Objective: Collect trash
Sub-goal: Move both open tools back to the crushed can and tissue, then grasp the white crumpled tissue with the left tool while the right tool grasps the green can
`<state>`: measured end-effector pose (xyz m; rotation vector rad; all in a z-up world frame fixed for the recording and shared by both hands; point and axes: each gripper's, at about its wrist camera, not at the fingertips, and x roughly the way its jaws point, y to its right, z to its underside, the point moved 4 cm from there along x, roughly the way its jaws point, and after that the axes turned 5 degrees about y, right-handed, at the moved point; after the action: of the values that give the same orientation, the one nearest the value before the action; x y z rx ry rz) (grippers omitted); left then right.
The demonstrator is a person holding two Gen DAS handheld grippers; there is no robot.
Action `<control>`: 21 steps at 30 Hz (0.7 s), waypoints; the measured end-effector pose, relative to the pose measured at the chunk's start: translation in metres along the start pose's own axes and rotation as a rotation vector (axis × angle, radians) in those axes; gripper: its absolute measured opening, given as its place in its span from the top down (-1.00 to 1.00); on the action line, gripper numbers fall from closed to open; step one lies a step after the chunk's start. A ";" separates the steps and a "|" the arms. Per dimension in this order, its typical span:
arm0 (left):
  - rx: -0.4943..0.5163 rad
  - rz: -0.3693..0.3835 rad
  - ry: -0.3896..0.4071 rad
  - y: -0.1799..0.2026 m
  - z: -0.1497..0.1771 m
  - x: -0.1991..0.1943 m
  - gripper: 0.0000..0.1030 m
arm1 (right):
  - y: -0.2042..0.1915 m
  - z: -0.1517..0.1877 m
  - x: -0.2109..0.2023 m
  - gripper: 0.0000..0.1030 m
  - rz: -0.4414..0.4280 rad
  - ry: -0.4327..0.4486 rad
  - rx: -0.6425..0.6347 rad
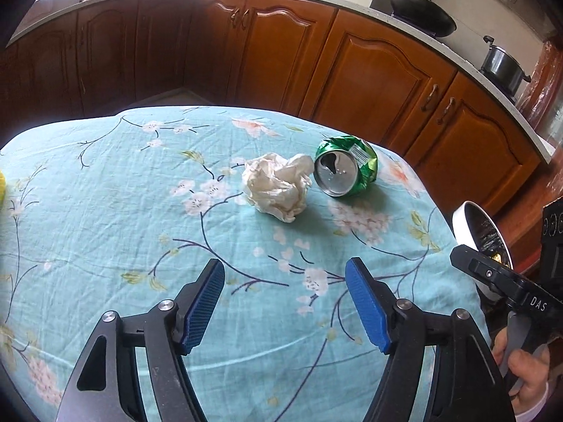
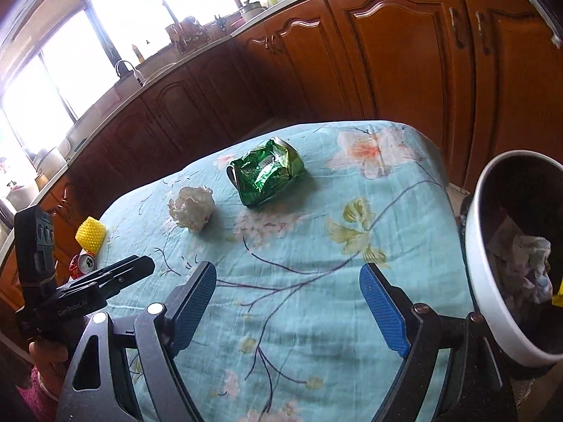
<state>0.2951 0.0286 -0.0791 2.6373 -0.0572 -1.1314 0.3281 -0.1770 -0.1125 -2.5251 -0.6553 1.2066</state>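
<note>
A crushed green can (image 1: 346, 170) lies on its side on the floral blue tablecloth (image 1: 105, 211), with a crumpled white paper ball (image 1: 276, 186) just left of it. Both show in the right wrist view, the can (image 2: 267, 172) and the paper ball (image 2: 191, 207). My left gripper (image 1: 285, 276) is open and empty, hovering short of the paper ball. My right gripper (image 2: 288, 277) is open and empty above the cloth, short of the can. A white-rimmed trash bin (image 2: 492, 281) holding crumpled paper stands off the table's right edge; it also shows in the left wrist view (image 1: 464, 225).
A yellow spiky cup-like object (image 2: 90, 234) and a red can (image 2: 82, 265) sit at the table's left side. Wooden kitchen cabinets (image 1: 369, 81) run behind the table, with a wok (image 1: 422, 14) and a pot (image 1: 505, 65) on the counter.
</note>
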 end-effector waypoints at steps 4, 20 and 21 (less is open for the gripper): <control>-0.005 -0.034 0.013 -0.005 -0.016 0.013 -0.52 | -0.003 -0.021 0.026 -0.65 -0.021 0.001 -0.023; 0.032 -0.071 -0.003 -0.004 -0.060 0.081 -0.54 | -0.010 -0.095 0.134 0.00 0.015 -0.023 -0.146; 0.040 -0.064 0.000 -0.003 -0.059 0.082 -0.53 | -0.010 -0.093 0.138 0.24 0.023 -0.039 -0.150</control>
<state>0.3946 0.0335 -0.0990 2.6923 0.0047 -1.1626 0.4745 -0.1030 -0.1428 -2.6433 -0.7536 1.2617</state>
